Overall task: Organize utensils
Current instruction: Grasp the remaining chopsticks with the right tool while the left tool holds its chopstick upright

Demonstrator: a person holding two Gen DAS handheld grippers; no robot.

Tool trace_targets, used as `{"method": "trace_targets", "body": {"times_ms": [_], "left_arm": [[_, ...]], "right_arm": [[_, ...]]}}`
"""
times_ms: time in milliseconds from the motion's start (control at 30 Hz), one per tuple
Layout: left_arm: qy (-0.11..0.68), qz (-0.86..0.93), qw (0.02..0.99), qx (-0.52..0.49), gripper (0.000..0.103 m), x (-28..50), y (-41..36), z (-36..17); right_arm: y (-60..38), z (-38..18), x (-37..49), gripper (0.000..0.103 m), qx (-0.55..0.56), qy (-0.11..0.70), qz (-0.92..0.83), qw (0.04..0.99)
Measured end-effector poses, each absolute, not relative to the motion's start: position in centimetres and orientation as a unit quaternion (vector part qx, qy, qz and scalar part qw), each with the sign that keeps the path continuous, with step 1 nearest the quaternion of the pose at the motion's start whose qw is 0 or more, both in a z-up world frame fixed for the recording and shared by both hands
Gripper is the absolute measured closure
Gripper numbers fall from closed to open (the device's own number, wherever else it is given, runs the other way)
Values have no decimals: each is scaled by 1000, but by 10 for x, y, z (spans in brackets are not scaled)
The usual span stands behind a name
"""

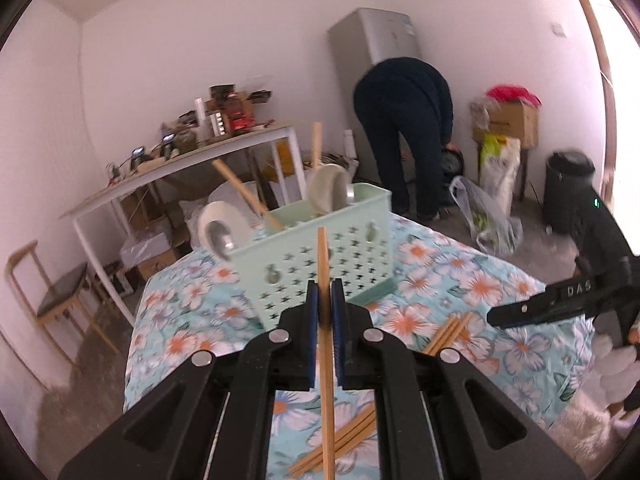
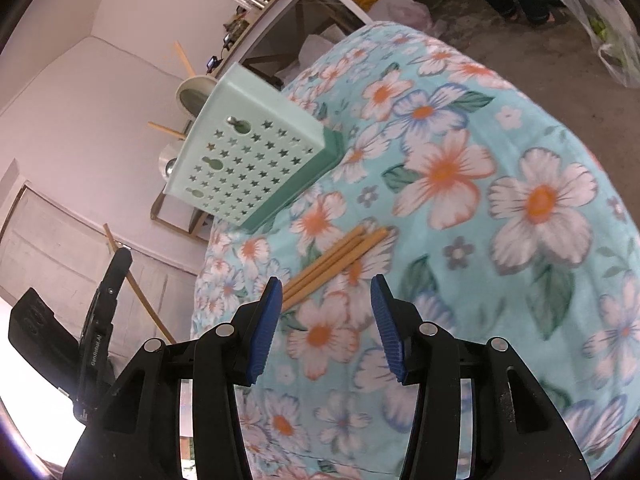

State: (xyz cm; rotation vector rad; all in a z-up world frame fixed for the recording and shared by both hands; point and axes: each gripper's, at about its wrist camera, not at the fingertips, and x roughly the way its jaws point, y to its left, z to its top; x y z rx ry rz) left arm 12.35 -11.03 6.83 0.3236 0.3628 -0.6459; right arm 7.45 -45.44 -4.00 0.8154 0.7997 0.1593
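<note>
My left gripper (image 1: 325, 285) is shut on a single wooden chopstick (image 1: 326, 360), which stands nearly upright between the blue pads. It is held above the table just in front of the mint-green utensil basket (image 1: 320, 248). The basket holds two ladles (image 1: 218, 228) and a few chopsticks. Several more chopsticks (image 2: 336, 260) lie together on the floral tablecloth (image 2: 480, 200). My right gripper (image 2: 326, 280) hovers open over their near ends with nothing between its pads. The right wrist view also shows the left gripper (image 2: 116, 264) at lower left with its chopstick.
The cloth-covered table's far edge (image 1: 460, 240) drops to the floor just behind the basket. Beyond it, a person (image 1: 404, 128) bends over by a grey fridge (image 1: 376, 36). A cluttered white side table (image 1: 192, 160), a chair (image 1: 60, 292), bags (image 1: 488, 216) and a black bin (image 1: 568, 188) stand around.
</note>
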Motion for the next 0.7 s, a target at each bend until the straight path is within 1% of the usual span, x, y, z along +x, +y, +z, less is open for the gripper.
{"method": "trace_targets", "body": {"times_ms": [233, 500, 600, 700], "left_arm": [[181, -300, 930, 112, 97, 128, -74, 76], [188, -300, 932, 76, 97, 133, -50, 77], [190, -301, 932, 70, 97, 135, -47, 76], [193, -301, 932, 64, 96, 137, -46, 76]], "right_arm": [[-448, -44, 85, 57, 405, 387, 71, 825], [-460, -66, 97, 57, 468, 394, 54, 789], [-468, -77, 102, 66, 499, 389, 44, 773], [-472, -81, 106, 68, 515, 379, 36, 768]]}}
